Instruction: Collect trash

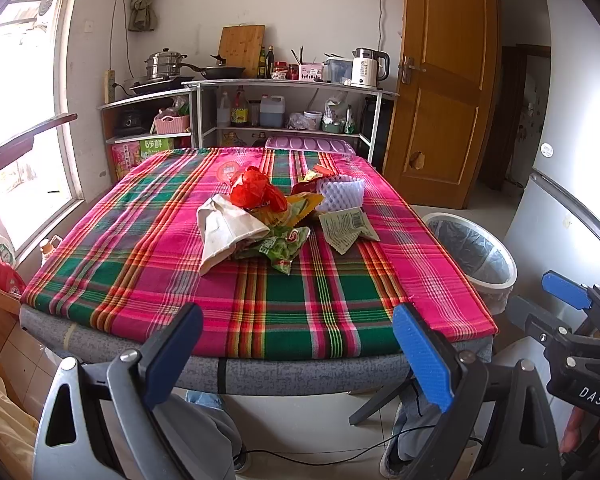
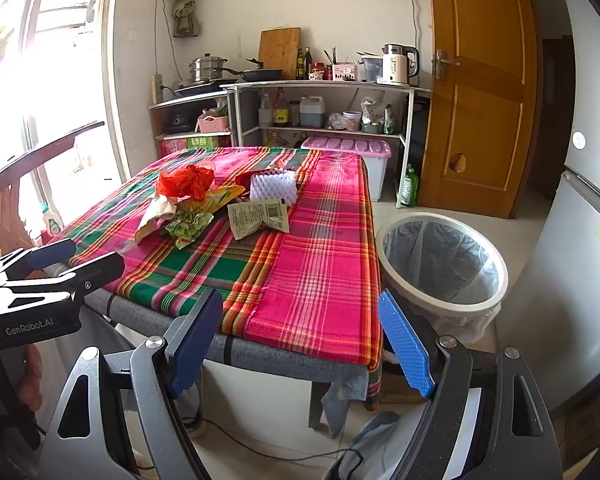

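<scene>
Plaid cloth in pink and green is covering the bench, and the trash is sitting heaped near its middle, well apart from both grippers. Going left to right: a crumpled paper bag, a red plastic bag, a green snack wrapper, a flat printed packet, white foam netting. All looking light, soft and crinkly, so pinching a raised fold or corner should be working best. Left gripper is hovering with jaws wide apart, nothing between them; right gripper likewise. Right wrist view is showing the whole lined bin mouth, just right of the bench; left view is cutting it short.
</scene>
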### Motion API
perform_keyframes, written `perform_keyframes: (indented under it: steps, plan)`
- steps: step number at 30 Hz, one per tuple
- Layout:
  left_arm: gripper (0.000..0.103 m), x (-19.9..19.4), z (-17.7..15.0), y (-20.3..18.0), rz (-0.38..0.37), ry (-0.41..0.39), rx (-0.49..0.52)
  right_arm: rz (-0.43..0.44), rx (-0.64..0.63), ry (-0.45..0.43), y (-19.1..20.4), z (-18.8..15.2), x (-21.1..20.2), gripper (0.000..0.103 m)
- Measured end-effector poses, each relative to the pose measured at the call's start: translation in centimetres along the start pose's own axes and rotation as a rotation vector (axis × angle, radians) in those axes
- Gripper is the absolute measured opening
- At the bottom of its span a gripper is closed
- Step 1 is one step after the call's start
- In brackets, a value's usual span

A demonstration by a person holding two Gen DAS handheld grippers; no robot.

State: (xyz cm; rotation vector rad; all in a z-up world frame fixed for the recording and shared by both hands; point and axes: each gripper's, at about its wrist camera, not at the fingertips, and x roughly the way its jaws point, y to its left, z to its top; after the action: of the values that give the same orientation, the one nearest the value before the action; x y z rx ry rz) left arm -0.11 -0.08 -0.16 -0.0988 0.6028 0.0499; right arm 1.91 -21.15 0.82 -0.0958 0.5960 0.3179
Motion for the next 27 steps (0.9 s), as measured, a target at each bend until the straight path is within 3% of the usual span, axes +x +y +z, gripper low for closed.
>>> perform_keyframes:
  steps: [27]
  plan:
    - [0.097,-0.30,0.12,-0.62,-0.035,-0.003,0.016,-0.040,0.020,-0.024,-0.59,0.48,-0.64,0.080]
